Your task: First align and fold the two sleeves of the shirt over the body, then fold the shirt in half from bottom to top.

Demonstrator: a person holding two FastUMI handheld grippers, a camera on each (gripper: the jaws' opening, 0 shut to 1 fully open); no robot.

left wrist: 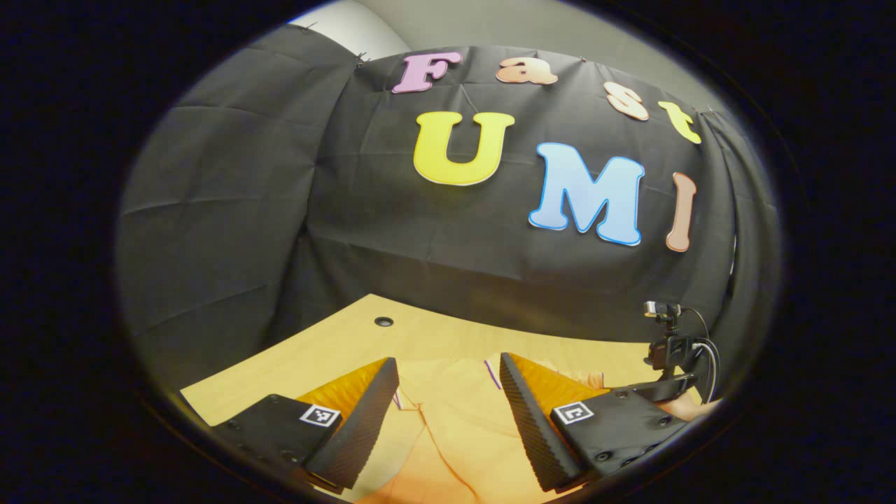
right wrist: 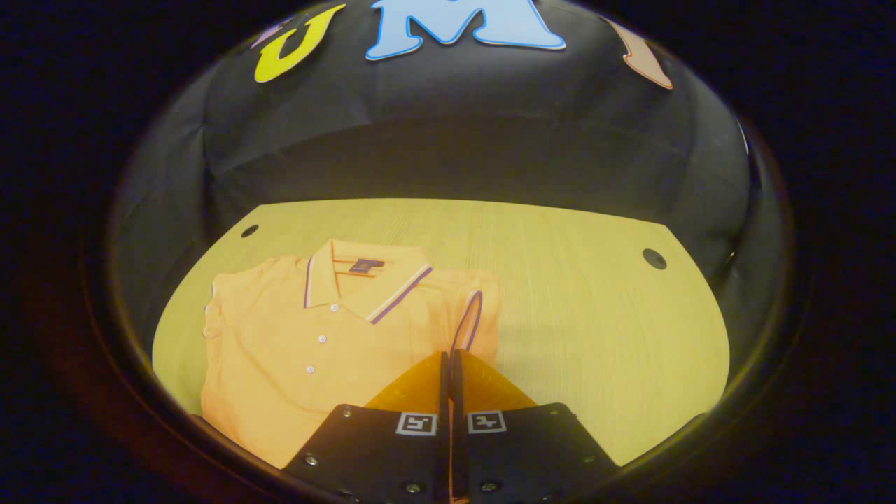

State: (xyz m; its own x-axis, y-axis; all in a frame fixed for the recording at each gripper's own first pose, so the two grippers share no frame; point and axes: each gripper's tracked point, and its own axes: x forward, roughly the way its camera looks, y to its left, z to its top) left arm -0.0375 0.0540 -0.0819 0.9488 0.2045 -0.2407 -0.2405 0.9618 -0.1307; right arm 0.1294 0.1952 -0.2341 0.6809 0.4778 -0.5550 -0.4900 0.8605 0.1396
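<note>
orange shirt (right wrist: 329, 343) lies face-up on the table (right wrist: 595, 301), one sleeve (right wrist: 472, 315) pinched by the right gripper (right wrist: 449, 364). left gripper (left wrist: 448, 392) hovers spread above the cloth. best carry the sleeve flat across the body, edges aligned.

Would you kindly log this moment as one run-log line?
left gripper: open above shirt | right gripper: shut on sleeve | sleeves: being folded | bottom fold: not done
</note>
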